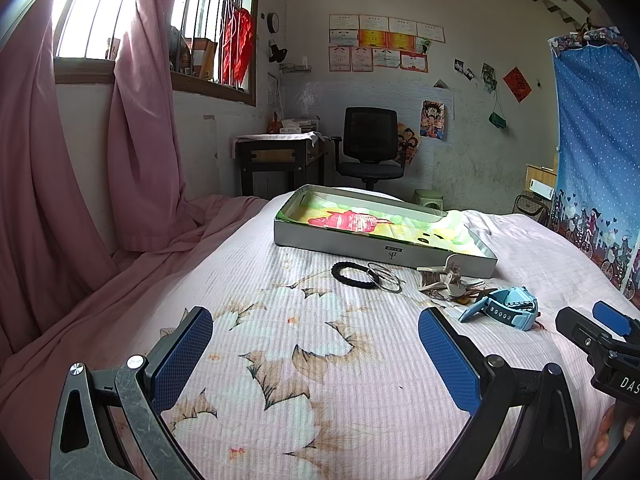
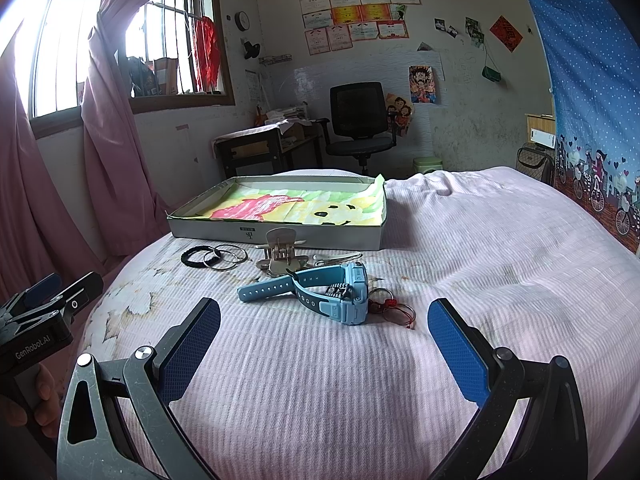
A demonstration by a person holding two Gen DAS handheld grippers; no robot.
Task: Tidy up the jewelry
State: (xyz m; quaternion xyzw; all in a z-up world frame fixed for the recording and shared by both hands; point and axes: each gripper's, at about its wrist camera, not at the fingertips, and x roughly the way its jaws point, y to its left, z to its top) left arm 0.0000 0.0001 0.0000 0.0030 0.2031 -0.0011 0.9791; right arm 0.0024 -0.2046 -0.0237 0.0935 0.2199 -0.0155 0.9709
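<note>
Jewelry pieces lie loose on the bed at one o'clock from my left gripper (image 1: 316, 354), its jaws spread wide over bare quilt (image 1: 280, 360), while through the right wrist the blue watch (image 2: 320, 290) sits at twelve o'clock ahead of my equally released right gripper (image 2: 324, 344).

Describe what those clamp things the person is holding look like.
Each hand-held gripper, left and right, has two flat fingers with blue textured pads on dark grey scratched metal arms with silver rivets. Their black bodies carry white lettering, "GenRobot.AI" on the left.
</note>
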